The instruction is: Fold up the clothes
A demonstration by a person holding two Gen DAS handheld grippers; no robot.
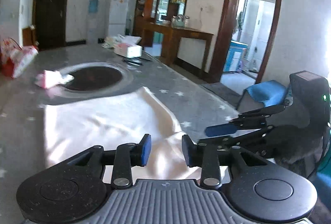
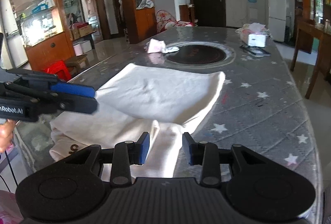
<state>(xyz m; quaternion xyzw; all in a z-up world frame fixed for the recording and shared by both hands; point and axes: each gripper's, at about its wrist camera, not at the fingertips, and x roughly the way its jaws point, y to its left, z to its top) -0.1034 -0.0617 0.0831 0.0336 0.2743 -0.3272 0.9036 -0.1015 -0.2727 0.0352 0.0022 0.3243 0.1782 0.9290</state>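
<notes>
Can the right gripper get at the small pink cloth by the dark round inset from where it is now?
Probably not without moving forward. The right gripper hangs open over the near end of the white garment, and the pink cloth lies beyond the garment's far edge. Nothing blocks the path across the table.

White garment point(image 2: 161, 93) — grey star-patterned table point(image 2: 258, 112).

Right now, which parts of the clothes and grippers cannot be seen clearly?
- White garment: near hem is hidden behind the right hand-held gripper body, right wrist view.
- Dark print: partly covered by that gripper's body, unreadable.
- Left hand-held gripper: whether it touches the cloth is unclear, left wrist view.
</notes>
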